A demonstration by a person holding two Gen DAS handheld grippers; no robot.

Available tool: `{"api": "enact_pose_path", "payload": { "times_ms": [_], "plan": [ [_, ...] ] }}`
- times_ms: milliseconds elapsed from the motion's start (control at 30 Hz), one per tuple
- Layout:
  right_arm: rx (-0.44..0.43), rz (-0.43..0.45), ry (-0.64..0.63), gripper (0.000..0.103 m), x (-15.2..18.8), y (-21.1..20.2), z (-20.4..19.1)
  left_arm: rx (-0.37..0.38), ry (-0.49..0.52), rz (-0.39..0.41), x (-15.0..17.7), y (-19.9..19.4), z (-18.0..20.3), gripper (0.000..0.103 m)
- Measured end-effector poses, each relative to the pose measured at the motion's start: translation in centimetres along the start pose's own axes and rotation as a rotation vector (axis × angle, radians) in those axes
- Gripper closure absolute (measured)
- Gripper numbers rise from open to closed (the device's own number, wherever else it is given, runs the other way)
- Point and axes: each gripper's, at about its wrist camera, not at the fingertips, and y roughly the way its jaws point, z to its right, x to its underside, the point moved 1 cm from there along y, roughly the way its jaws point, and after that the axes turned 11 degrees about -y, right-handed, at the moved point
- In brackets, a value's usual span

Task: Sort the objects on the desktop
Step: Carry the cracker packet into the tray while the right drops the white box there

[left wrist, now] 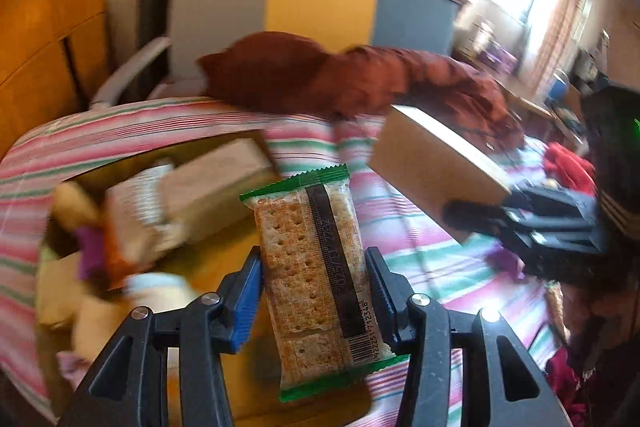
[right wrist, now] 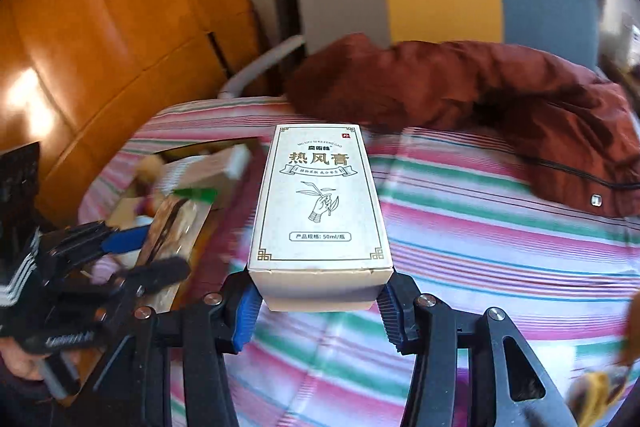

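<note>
I am holding two things up over the striped cloth [right wrist: 480, 227]. My left gripper [left wrist: 314, 291] is clamped on a pack of crackers [left wrist: 310, 267]. The pack has green ends and stands upright between the pads, which press on its two long sides.

My right gripper [right wrist: 318, 301] is clamped on a white box [right wrist: 320, 203] with a hand and leaf drawn on it. The pads squeeze its near end, and the rest of the box sticks out toward 12 o'clock. In the left camera I see this same box at 2 o'clock from the crackers, and its side looks tan there.

There is one open box [left wrist: 224, 267] lying on the cloth. In the left camera it sits at 9 o'clock from the crackers. Inside it I see a brown packet [left wrist: 218, 195] and a pale ribbed packet [left wrist: 136, 211] just beside it. There are also something purple [left wrist: 90, 255] and some yellowish things, but they are too blurry for me to tell what they are. In the right camera the open box is at 9 o'clock from the white box.

A red-brown jacket [right wrist: 500, 95] lies at the far edge of the cloth, at 12 o'clock.
</note>
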Motion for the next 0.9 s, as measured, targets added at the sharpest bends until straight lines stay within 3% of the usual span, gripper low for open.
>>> {"api": "enact_pose_path", "payload": {
  "times_ms": [200,300,367,400,433,633,900],
  "plan": [
    [-0.067,-0.009,-0.001,0.052,-1.3,2.0,-5.1,-0.094,-0.087,0.054,-1.6,-1.6,-6.5,0.052],
    [-0.109,-0.015,0.020,0.050,-2.0,3.3,-7.2,-0.167,-0.083,0.029,-2.8,-0.5,-9.3,0.033],
    [-0.125,-0.023,0.034,0.039,-2.2,4.3,-8.4,-0.192,-0.129,0.017,-3.2,-0.2,-11.1,0.027],
    [-0.125,-0.031,0.046,0.023,-2.2,4.9,-8.8,-0.185,-0.164,0.021,-3.1,-0.6,-12.1,0.027],
    [-0.127,-0.036,0.053,0.021,-2.2,5.3,-9.2,-0.175,-0.182,0.030,-3.0,-0.9,-12.6,0.027],
    [-0.109,-0.085,0.019,0.021,-0.5,5.7,-10.6,-0.157,-0.207,0.082,-0.9,-3.2,-13.6,0.027],
    [-0.019,-0.102,-0.024,0.021,2.0,3.7,-10.7,-0.125,-0.146,0.114,1.1,-5.2,-11.0,0.027]
  ]
}}
